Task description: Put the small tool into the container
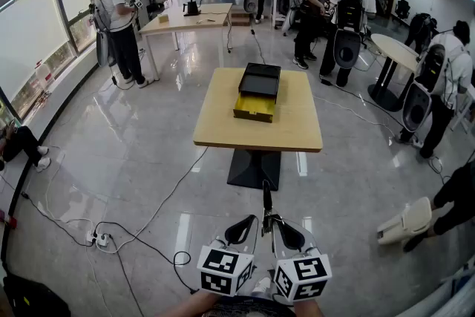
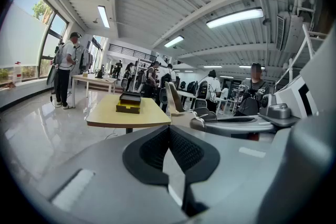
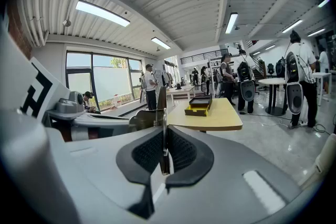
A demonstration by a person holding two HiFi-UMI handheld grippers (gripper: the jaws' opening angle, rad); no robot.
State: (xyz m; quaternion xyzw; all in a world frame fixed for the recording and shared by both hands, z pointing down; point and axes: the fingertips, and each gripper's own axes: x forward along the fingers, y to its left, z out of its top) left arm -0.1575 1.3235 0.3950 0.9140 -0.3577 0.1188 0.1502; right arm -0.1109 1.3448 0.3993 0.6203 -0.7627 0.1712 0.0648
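Note:
A thin dark metal tool (image 1: 266, 198) (image 3: 161, 105) sticks up from my right gripper (image 1: 276, 225) (image 3: 164, 134), which is shut on it, low in the head view. My left gripper (image 1: 243, 228) (image 2: 169, 131) is right beside it, jaws shut with nothing between them. The container (image 1: 254, 109) (image 2: 129, 105) (image 3: 199, 108) is a yellow-sided open box with a black part (image 1: 260, 79) behind it. It lies on the wooden table (image 1: 223, 122) well ahead of both grippers, across a stretch of shiny floor.
Cables (image 1: 111, 234) trail over the floor at the left toward the table base (image 1: 254, 168). Several people stand at the back and right, near a round table (image 1: 397, 52) and a long table (image 1: 185, 17). A white object (image 1: 404, 223) lies on the floor at the right.

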